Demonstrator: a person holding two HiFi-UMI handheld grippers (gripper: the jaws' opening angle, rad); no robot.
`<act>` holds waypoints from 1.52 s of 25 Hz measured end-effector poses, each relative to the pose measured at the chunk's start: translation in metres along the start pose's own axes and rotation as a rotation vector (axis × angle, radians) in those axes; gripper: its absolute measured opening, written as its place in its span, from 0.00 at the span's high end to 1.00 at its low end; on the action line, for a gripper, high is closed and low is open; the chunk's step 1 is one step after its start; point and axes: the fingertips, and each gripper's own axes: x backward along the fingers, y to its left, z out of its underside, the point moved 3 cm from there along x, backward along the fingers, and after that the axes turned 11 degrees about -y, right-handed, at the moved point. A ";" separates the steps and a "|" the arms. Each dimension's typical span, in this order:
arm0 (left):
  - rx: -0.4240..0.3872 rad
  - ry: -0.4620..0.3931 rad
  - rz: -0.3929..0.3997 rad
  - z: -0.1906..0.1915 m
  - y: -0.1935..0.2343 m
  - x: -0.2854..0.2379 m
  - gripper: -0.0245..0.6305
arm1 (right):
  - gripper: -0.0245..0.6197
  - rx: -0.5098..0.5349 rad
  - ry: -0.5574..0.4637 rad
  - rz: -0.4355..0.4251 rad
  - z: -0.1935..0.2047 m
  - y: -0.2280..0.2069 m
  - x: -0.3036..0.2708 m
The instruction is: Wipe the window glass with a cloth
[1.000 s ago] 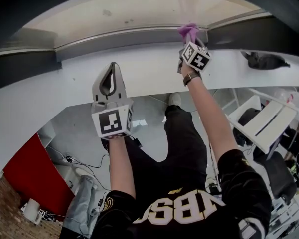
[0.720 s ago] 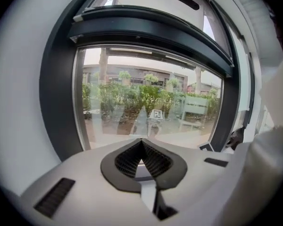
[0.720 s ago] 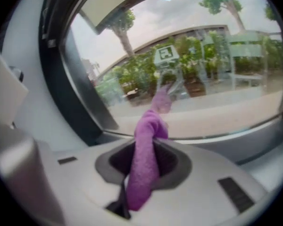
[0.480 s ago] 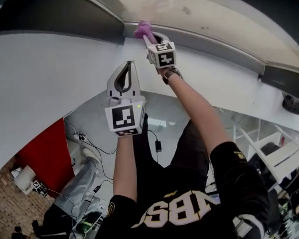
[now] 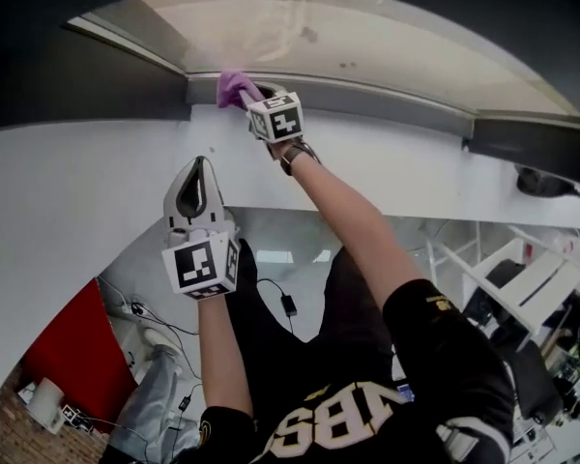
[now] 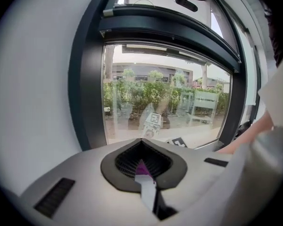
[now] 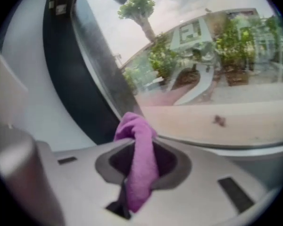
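jaws of the right gripper (image 5: 249,97) are clamped on the purple cloth (image 7: 140,161), pointed ahead at a corner of the window glass (image 7: 217,84); the left gripper (image 5: 199,167) is closed, farther back.

Window glass (image 5: 367,37) was recorded across the top of the head view, with the sill (image 5: 87,201) below it. The cloth (image 5: 234,87) was held between the jaws of the right gripper (image 5: 246,97), upper centre-left, at the pane's lower left corner. The left gripper (image 5: 198,167) was noted lower left of it, over the sill, jaws together, well apart from the glass.

Bunched purple cloth (image 7: 140,159) — at glass (image 7: 226,84) corner
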 end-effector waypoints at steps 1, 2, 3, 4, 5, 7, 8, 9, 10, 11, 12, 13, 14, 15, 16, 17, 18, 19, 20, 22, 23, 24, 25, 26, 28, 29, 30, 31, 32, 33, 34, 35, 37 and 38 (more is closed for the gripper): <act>0.018 0.000 0.025 0.003 -0.021 -0.007 0.95 | 0.83 -0.037 -0.009 0.068 0.002 -0.039 0.030; 0.029 0.000 0.047 0.005 -0.043 -0.014 0.94 | 0.83 -0.073 -0.018 0.129 0.004 -0.077 0.060; 0.037 -0.001 0.068 0.005 -0.065 -0.019 0.94 | 0.83 -0.101 -0.024 0.177 0.004 -0.112 0.089; 0.042 -0.004 0.090 0.004 -0.087 -0.023 0.94 | 0.83 -0.116 -0.023 0.209 0.004 -0.143 0.116; 0.048 -0.007 0.112 0.003 -0.110 -0.028 0.95 | 0.83 -0.117 -0.018 0.231 0.004 -0.171 0.143; 0.057 -0.012 0.162 0.004 -0.157 -0.037 0.95 | 0.83 -0.106 -0.015 0.270 0.003 -0.221 0.193; 0.059 -0.013 0.187 0.006 -0.181 -0.041 0.94 | 0.83 -0.111 -0.026 0.298 0.003 -0.244 0.217; 0.058 -0.013 0.212 0.008 -0.204 -0.044 0.94 | 0.83 -0.127 -0.045 0.336 0.004 -0.268 0.241; 0.055 -0.011 0.235 0.009 -0.225 -0.046 0.95 | 0.83 -0.149 -0.069 0.386 0.005 -0.291 0.265; 0.049 -0.010 0.256 0.011 -0.244 -0.046 0.94 | 0.83 -0.172 -0.095 0.446 0.007 -0.313 0.289; 0.043 -0.005 0.273 0.012 -0.259 -0.046 0.95 | 0.83 -0.196 -0.118 0.512 0.010 -0.334 0.312; 0.036 0.002 0.286 0.014 -0.272 -0.046 0.94 | 0.83 -0.225 -0.138 0.579 0.014 -0.353 0.332; 0.031 0.008 0.293 0.015 -0.283 -0.046 0.95 | 0.83 -0.260 -0.157 0.639 0.020 -0.371 0.351; 0.027 0.010 0.295 0.014 -0.293 -0.047 0.94 | 0.83 -0.298 -0.175 0.690 0.024 -0.389 0.367; 0.021 0.004 0.296 0.011 -0.302 -0.049 0.94 | 0.83 -0.330 -0.193 0.728 0.026 -0.405 0.381; 0.012 -0.007 0.297 0.006 -0.311 -0.051 0.94 | 0.83 -0.352 -0.207 0.752 0.025 -0.417 0.392; 0.002 -0.017 0.296 -0.001 -0.318 -0.052 0.94 | 0.83 -0.359 -0.216 0.759 0.020 -0.424 0.401; -0.006 -0.021 0.288 -0.007 -0.323 -0.052 0.94 | 0.83 -0.356 -0.219 0.748 0.014 -0.423 0.407; -0.008 -0.020 0.270 -0.013 -0.326 -0.051 0.95 | 0.83 -0.348 -0.222 0.720 0.006 -0.414 0.412; 0.020 0.005 0.216 -0.023 -0.328 -0.044 0.94 | 0.83 -0.331 -0.237 0.643 -0.012 -0.380 0.424; 0.057 0.024 0.189 -0.027 -0.332 -0.036 0.95 | 0.83 -0.323 -0.243 0.606 -0.020 -0.356 0.438; 0.102 0.039 0.173 -0.032 -0.339 -0.024 0.94 | 0.83 -0.306 -0.243 0.571 -0.027 -0.329 0.456; 0.139 0.044 0.174 -0.039 -0.350 -0.009 0.95 | 0.83 -0.275 -0.242 0.538 -0.037 -0.303 0.477; 0.149 0.039 0.192 -0.050 -0.363 0.005 0.94 | 0.83 -0.230 -0.243 0.510 -0.051 -0.277 0.498; 0.093 0.006 0.265 -0.080 -0.382 0.027 0.95 | 0.83 -0.130 -0.272 0.481 -0.089 -0.234 0.533; 0.062 -0.015 0.300 -0.099 -0.384 0.033 0.94 | 0.83 -0.089 -0.305 0.475 -0.114 -0.212 0.546; 0.055 -0.033 0.324 -0.118 -0.381 0.038 0.94 | 0.83 -0.055 -0.344 0.467 -0.140 -0.187 0.558; 0.075 -0.049 0.336 -0.138 -0.377 0.043 0.95 | 0.83 -0.022 -0.383 0.456 -0.164 -0.163 0.569; 0.105 -0.067 0.343 -0.159 -0.371 0.047 0.94 | 0.83 0.013 -0.419 0.444 -0.187 -0.139 0.580; 0.128 -0.096 0.348 -0.182 -0.366 0.050 0.94 | 0.83 0.053 -0.453 0.438 -0.210 -0.116 0.590; 0.134 -0.134 0.356 -0.207 -0.361 0.053 0.94 | 0.83 0.094 -0.485 0.436 -0.231 -0.095 0.599; 0.124 -0.174 0.366 -0.231 -0.355 0.054 0.94 | 0.83 0.133 -0.517 0.438 -0.251 -0.074 0.606; 0.094 -0.236 0.403 -0.270 -0.345 0.055 0.94 | 0.83 0.188 -0.571 0.446 -0.285 -0.037 0.616; 0.082 -0.251 0.417 -0.283 -0.340 0.057 0.94 | 0.83 0.204 -0.587 0.447 -0.296 -0.020 0.618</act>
